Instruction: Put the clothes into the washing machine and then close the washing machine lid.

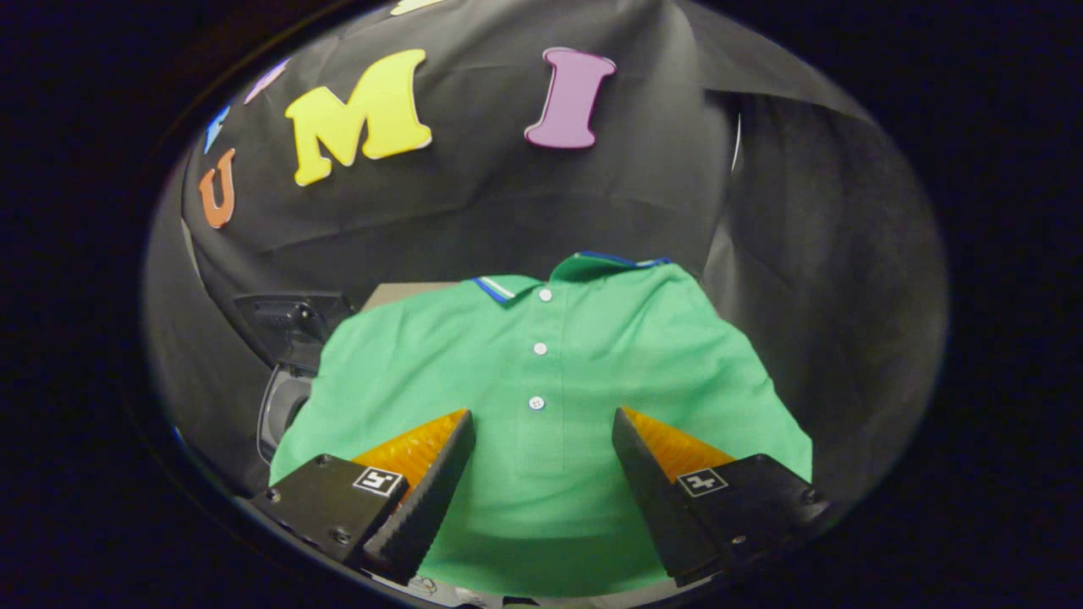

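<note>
Directly ahead of the tool (541, 423) lies a green polo shirt (541, 372), spread out flat with its front facing up. The tool's two fingers (431, 474) are spread wide apart and grip nothing; the lower middle of the shirt shows in the gap between them. Whether the fingertips touch the cloth or hover just above it cannot be told.

The shirt's collar (592, 264) sits at the 12 o'clock end, farthest from the tool. It is green with a blue and white stripe along its edge. Three white buttons (539, 348) run in a line from the collar down toward the tool, the nearest one just beyond the fingertips. The shirt's sleeves spread out toward 9 o'clock and 3 o'clock, and its hem lies at 6 o'clock, beneath the tool.

A small bare patch of pale worktop (398, 294) shows at about 11 o'clock from the shirt's middle, just beside the collar.

At 9 o'clock from the shirt, touching or just beside its left sleeve, stands a dark object with a rounded grey part (283, 397) below it. It looks like part of a machine, but it is too dim and too hidden by the shirt to name for certain.

Black cloth hangs behind and to both sides, forming the booth's wall (660, 169).
</note>
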